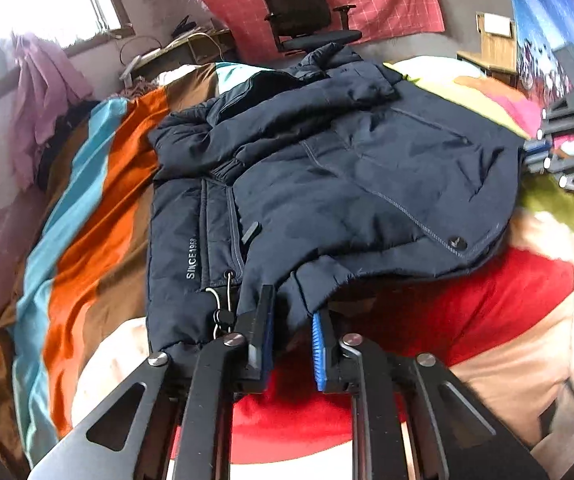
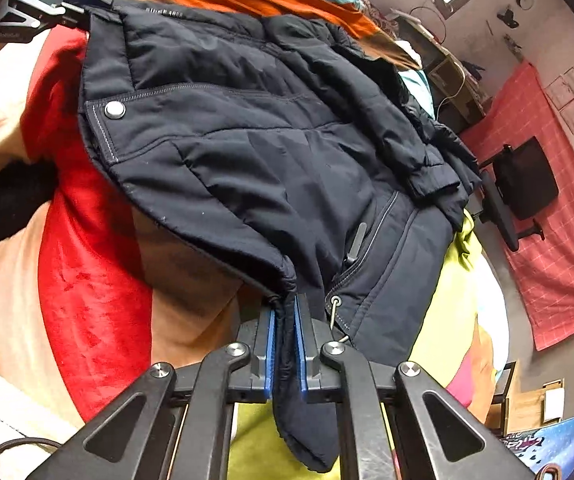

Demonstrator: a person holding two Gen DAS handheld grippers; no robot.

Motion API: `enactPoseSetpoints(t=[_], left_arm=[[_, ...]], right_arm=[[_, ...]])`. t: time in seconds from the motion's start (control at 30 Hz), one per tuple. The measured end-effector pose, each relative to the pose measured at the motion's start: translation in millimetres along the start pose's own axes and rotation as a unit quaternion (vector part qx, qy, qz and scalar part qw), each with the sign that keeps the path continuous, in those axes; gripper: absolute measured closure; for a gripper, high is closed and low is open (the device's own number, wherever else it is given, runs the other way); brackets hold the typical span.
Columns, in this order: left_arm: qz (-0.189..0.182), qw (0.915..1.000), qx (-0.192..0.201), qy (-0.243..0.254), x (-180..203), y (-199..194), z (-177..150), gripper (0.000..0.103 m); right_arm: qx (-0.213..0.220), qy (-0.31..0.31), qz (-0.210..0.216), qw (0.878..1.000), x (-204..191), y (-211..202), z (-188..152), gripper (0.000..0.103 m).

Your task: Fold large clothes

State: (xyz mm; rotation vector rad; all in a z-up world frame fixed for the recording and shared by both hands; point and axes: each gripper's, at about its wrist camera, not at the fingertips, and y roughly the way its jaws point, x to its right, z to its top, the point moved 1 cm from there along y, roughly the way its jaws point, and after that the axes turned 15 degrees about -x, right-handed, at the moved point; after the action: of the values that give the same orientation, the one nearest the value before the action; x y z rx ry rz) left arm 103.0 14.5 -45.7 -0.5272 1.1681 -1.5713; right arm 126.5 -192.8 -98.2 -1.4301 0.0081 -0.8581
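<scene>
Already pinched at its lower hem, a navy padded jacket (image 1: pixel 327 168) sprawls mid-frame across a striped bedspread (image 1: pixel 87 208). The left gripper (image 1: pixel 293 336) and right gripper (image 2: pixel 285 332) each clamp a hem corner. Puffy, soft and likely slick, it should sag between the holds. An office chair (image 1: pixel 307 12) waits upper centre, well apart; nothing blocks the fold.

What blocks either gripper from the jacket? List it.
Nothing visible. The left gripper and right gripper are each already shut on the hem of the navy jacket, which lies on the colourful blanket with nothing on top.
</scene>
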Motion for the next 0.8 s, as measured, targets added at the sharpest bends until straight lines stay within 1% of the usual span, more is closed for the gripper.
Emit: enactPoseSetpoints(t=[0.07, 0.13, 0.23, 0.33, 0.4, 0.5, 0.63, 0.8], left_arm=[[-0.010, 0.9999, 0.001, -0.008, -5.5, -4.1, 9.8, 0.093], [-0.007, 0.9999, 0.008, -0.008, -8.2, -11.3, 21.3, 0.095], [-0.004, 0.9997, 0.023, -0.012, -15.0, -24.1, 45.2, 0.096], [0.002, 0.9988, 0.038, -0.030, -28.8, -34.1, 74.7, 0.097], [0.010, 0.9980, 0.049, -0.039, -39.2, -37.6, 94.7, 0.098], [0.030, 0.9961, 0.065, -0.051, -57.4, -39.5, 128.3, 0.098], [0.051, 0.9931, 0.081, -0.068, -82.9, -38.0, 164.2, 0.098], [0.050, 0.9903, 0.098, -0.086, -114.1, -23.2, 204.4, 0.099]], right_arm=[[0.003, 0.016, 0.017, 1.000, 6.6, -0.2, 0.6, 0.095], [0.009, 0.036, 0.038, 0.999, 15.4, -0.7, 2.3, 0.096], [0.032, 0.095, 0.082, 0.992, 41.8, -5.0, 5.7, 0.096], [0.050, 0.139, 0.099, 0.984, 66.7, -11.8, 14.7, 0.097], [0.060, 0.153, 0.097, 0.982, 80.8, -17.2, 22.7, 0.097], [0.082, 0.165, 0.069, 0.980, 105.9, -29.9, 40.6, 0.097], [0.109, 0.182, 0.027, 0.977, 142.5, -42.7, 66.3, 0.097], [0.121, 0.209, 0.011, 0.970, 190.4, -41.8, 101.6, 0.098]])
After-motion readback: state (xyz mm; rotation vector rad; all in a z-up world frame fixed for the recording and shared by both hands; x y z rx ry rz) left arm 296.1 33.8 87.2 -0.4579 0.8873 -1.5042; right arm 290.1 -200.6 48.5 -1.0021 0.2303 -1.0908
